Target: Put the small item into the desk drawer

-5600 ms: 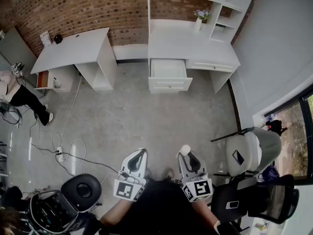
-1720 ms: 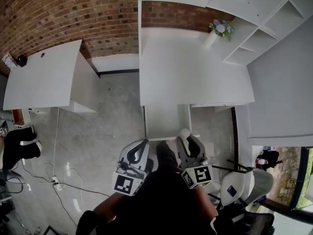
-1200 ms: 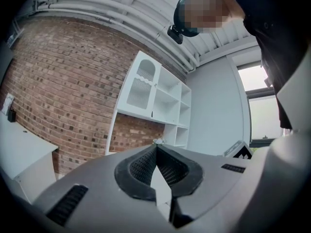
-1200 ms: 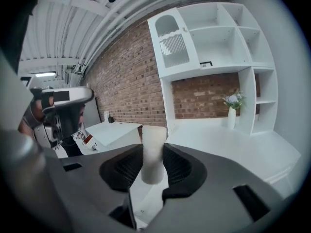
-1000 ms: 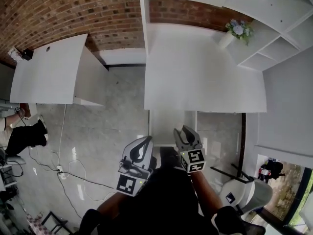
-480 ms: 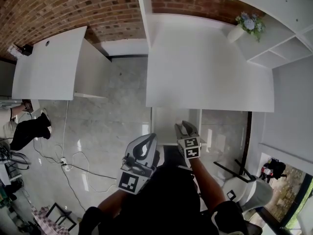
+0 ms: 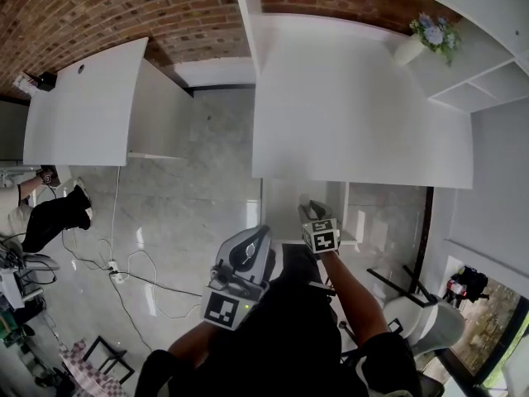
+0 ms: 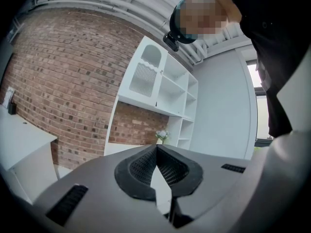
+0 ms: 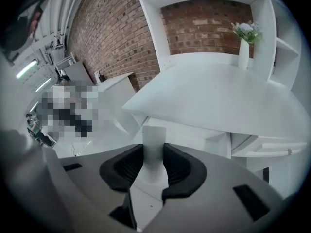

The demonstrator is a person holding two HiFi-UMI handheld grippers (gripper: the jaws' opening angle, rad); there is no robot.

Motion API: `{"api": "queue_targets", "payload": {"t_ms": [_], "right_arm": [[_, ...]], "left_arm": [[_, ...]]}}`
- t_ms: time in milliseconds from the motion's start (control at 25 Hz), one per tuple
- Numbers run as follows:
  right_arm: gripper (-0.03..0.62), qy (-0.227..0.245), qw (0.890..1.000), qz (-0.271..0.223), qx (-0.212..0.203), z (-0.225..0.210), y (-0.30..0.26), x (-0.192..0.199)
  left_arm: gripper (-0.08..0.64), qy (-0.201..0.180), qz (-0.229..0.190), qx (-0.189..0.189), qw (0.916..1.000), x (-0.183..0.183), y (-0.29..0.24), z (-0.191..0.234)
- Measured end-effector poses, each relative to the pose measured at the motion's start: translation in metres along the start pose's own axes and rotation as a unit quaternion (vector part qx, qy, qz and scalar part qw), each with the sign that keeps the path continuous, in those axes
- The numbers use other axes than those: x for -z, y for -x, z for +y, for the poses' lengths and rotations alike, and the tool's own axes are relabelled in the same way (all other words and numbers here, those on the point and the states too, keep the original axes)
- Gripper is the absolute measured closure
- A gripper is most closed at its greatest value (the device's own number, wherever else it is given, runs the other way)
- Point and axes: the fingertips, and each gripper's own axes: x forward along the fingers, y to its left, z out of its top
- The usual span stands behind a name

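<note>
In the head view, the open drawer (image 7: 285,209) juts out from under the front edge of the desk (image 7: 355,114). The right gripper (image 7: 312,215) hovers over the drawer, and the left gripper (image 7: 248,251) hangs farther from the desk. In the left gripper view, the jaw tips meet with nothing between them. In the right gripper view, the jaws clamp a small white item (image 9: 153,144), pointed toward the underside of the desk front. This looks like the placing step. The next move likely calls for lowering the item into the drawer, then spreading the jaws.
</note>
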Motion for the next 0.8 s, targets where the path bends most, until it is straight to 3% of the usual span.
{"api": "queue_targets", "payload": {"t_ms": [800], "right_arm": [[0.448,-0.036,0.994,0.104,0.025,-0.041,-0.088,0.078]], "left_arm": [[0.537,0.011,0.012,-0.015,0.9997,0.024,-0.012,0.009]]}}
